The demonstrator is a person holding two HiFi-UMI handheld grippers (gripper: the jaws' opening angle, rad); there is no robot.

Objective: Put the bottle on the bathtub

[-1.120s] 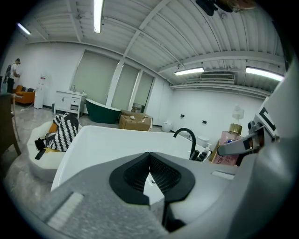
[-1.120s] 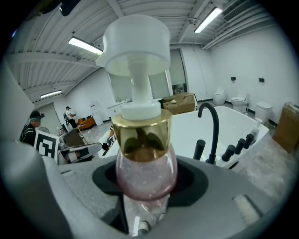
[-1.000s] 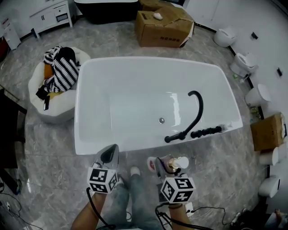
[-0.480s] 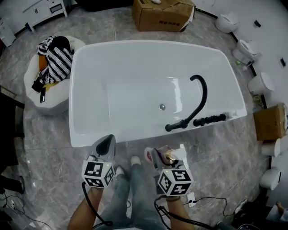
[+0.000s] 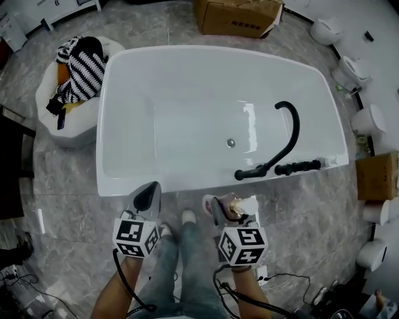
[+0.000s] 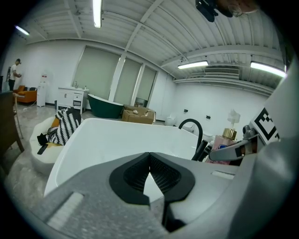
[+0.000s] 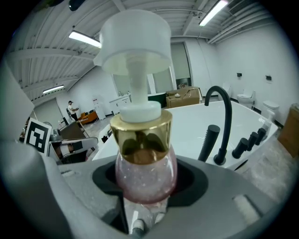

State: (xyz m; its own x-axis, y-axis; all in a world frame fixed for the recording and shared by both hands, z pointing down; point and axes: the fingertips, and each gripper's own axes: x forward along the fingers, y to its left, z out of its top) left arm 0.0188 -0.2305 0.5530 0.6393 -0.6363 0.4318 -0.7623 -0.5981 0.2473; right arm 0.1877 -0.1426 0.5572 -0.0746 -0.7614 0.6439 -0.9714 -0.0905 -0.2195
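Note:
A pink pump bottle (image 7: 145, 172) with a gold collar and white pump head (image 5: 244, 204) stands upright in my right gripper (image 5: 225, 209), whose jaws are shut on its body. It hangs over the floor just short of the white bathtub's near rim (image 5: 187, 189). The tub (image 6: 112, 140) fills the middle of the head view; a black curved faucet (image 5: 288, 134) and black handles (image 5: 299, 166) sit on its right near rim. My left gripper (image 5: 146, 198) is shut and holds nothing, level with the near rim to the left of the bottle.
A white round tub holding striped black-and-white cloth (image 5: 81, 65) stands left of the bathtub. A cardboard box (image 5: 240, 15) lies beyond it, another box (image 5: 377, 176) at right. White toilets (image 5: 368, 118) line the right wall. Cables (image 5: 287, 277) trail on the marble floor by my legs.
The head view has shifted, so the bathtub sits slightly lower and more to the right. Both grippers stay in the same place near the tub's front rim; the bottle remains held.

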